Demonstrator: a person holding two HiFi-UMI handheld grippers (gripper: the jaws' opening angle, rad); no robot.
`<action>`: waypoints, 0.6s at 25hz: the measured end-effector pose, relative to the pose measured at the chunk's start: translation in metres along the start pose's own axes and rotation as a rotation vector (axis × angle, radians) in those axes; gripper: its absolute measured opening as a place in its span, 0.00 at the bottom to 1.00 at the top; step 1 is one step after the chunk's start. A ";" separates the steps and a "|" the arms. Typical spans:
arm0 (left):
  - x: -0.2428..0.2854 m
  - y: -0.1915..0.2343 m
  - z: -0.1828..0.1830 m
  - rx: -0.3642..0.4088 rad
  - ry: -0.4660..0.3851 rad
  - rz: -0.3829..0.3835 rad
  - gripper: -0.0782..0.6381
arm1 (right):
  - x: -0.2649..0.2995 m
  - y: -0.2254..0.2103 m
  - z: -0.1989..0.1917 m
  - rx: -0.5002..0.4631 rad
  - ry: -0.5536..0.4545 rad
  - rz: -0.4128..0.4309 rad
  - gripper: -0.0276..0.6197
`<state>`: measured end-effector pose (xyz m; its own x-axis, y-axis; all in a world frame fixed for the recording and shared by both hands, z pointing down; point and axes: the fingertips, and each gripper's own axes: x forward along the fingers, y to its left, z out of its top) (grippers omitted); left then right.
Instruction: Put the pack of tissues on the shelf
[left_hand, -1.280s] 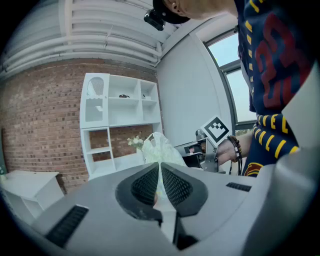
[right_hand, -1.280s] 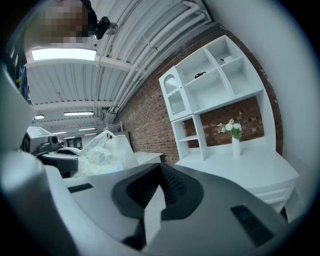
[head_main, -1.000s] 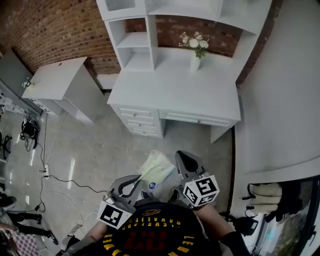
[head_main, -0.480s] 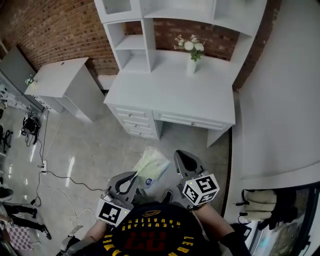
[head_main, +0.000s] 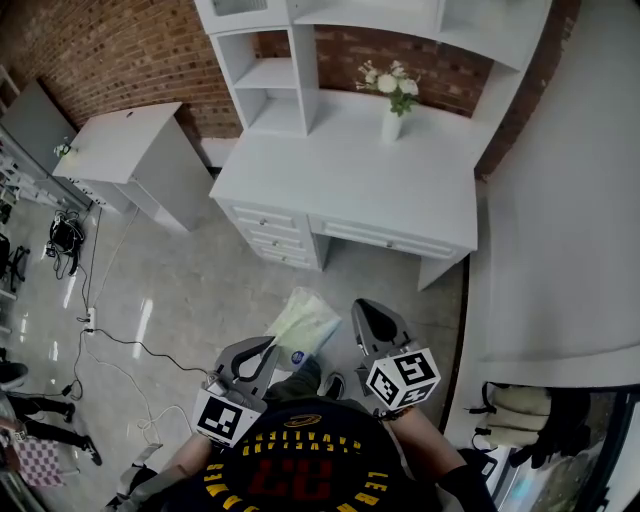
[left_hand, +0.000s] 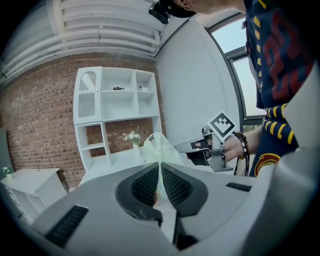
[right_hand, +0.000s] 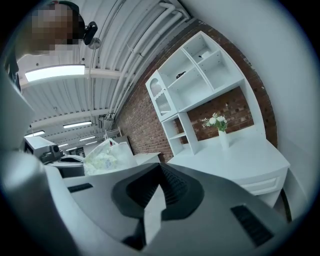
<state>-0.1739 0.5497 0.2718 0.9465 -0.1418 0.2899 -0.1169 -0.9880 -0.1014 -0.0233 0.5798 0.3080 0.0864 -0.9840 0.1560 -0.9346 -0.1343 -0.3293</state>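
Note:
The pack of tissues (head_main: 305, 322), pale yellow-green in clear plastic, hangs over the floor in front of the white desk (head_main: 340, 185). My left gripper (head_main: 275, 348) is shut on the pack's near edge; in the left gripper view the pack (left_hand: 160, 147) rises just beyond the closed jaws (left_hand: 160, 169). My right gripper (head_main: 366, 312) is beside the pack on its right, shut and holding nothing (right_hand: 161, 172). The right gripper view shows the pack (right_hand: 107, 157) off to the left. The white shelf unit (head_main: 268, 78) stands on the back of the desk.
A vase of white flowers (head_main: 392, 118) sits on the desk to the right of the shelf. A white side cabinet (head_main: 130, 150) stands to the left of the desk. Cables (head_main: 100, 340) lie on the tiled floor at the left. A grey wall (head_main: 570, 200) runs along the right.
Both grippers have drifted slightly towards the desk, with the pack still in the left one. Neither gripper's jaws have changed.

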 end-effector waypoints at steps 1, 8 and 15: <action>0.005 0.004 0.000 0.002 -0.001 -0.005 0.12 | 0.004 -0.002 0.000 0.000 0.002 -0.003 0.05; 0.040 0.039 -0.003 -0.016 -0.015 -0.043 0.12 | 0.043 -0.020 0.007 -0.011 0.028 -0.030 0.05; 0.078 0.101 0.007 0.010 -0.035 -0.068 0.12 | 0.105 -0.037 0.029 -0.008 0.029 -0.057 0.05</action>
<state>-0.1101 0.4393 0.2773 0.9621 -0.0724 0.2629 -0.0497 -0.9945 -0.0920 0.0304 0.4781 0.3098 0.1300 -0.9708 0.2015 -0.9311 -0.1894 -0.3118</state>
